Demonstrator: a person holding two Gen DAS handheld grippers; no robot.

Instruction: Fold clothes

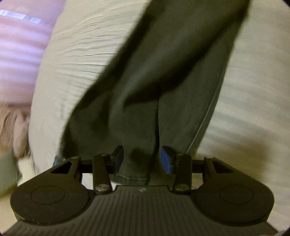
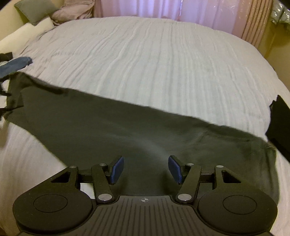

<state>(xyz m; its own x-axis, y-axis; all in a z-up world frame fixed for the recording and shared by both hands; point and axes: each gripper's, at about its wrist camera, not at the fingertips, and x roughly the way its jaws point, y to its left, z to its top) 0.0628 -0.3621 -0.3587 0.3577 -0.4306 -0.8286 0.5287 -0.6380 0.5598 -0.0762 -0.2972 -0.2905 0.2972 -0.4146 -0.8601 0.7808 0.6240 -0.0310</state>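
Bed covered in a pale grey, crinkle-textured bedspread; pink curtains hung behind its far edge. A dark grey-green pair of cotton trousers lay stretched across the near part of the bedspread, running from far left to near right in the right wrist view.

Left gripper: blue-padded fingers stood spread apart, with the hem end of the trousers lying between them. Pads looked clear of the cloth on both sides, so no pinch; picture was motion-blurred, contact not certain. From this camera the two trouser legs ran away up the frame, overlapping, a pale seam line down the right-hand leg.

Right gripper: fingers spread wide, hovering over the broad dark middle of the trousers, nothing held between them.

Other items noted: a blue denim piece at the left edge of the bed, just beyond the trousers' far end; a grey-green cushion and a crumpled pinkish cloth at the far left corner; a black object at the right edge, not identifiable.
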